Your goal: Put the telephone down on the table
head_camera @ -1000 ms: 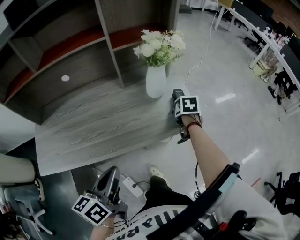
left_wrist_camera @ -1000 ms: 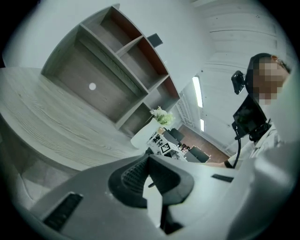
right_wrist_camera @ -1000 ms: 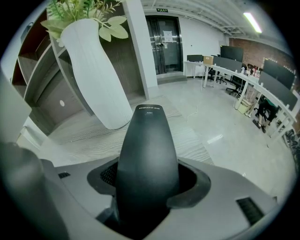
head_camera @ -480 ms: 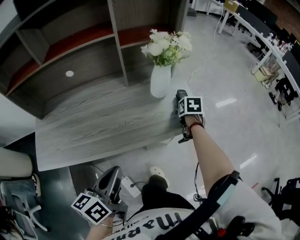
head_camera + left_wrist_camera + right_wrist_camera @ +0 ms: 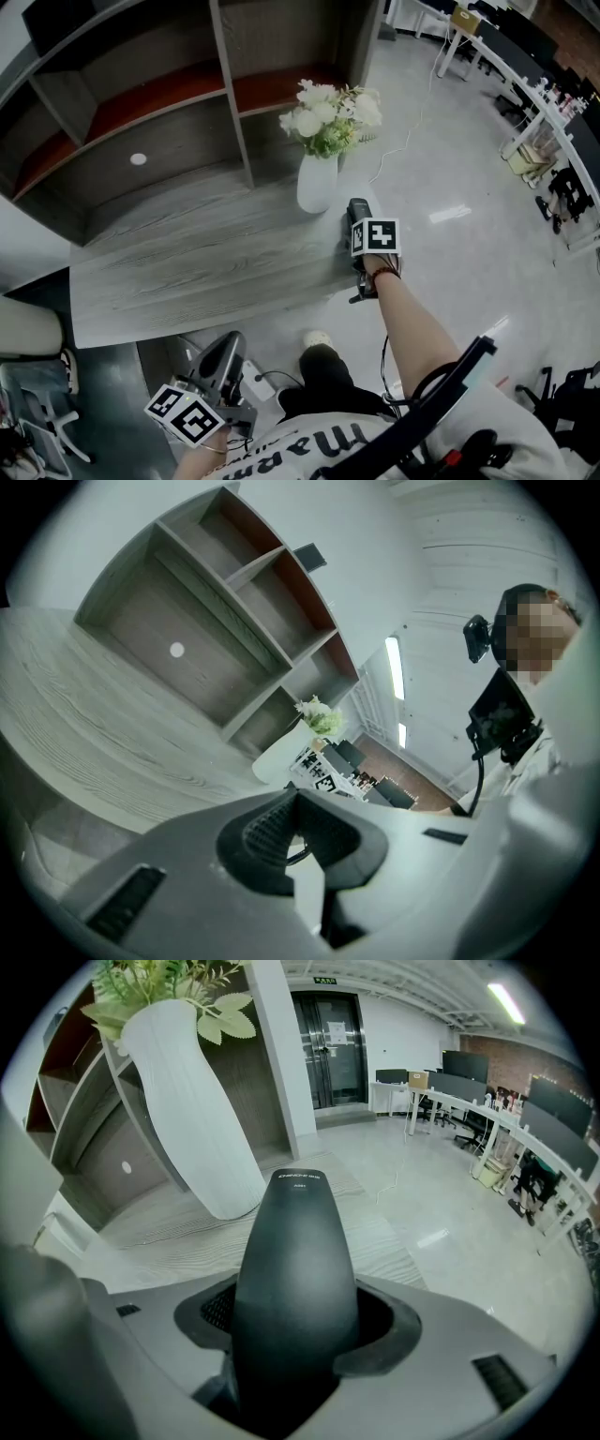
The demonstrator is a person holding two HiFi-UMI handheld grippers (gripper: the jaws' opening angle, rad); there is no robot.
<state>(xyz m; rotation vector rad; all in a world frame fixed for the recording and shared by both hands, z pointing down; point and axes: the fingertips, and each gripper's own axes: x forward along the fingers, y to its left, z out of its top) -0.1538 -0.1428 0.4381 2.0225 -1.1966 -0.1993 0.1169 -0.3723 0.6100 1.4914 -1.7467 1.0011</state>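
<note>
so, our right hand-held gripper (image 5: 359,223) squeezes the black telephone (image 5: 295,1269) at the tabletop (image 5: 206,258) edge, just beside the white vase (image 5: 316,184). we think it is nearly down, but not let go yet. our left hand-held gripper (image 5: 227,349) is closed, empty.

Lower end of telephone (image 5: 295,1241) unseen, probably inside right gripper (image 5: 297,1324).
</note>
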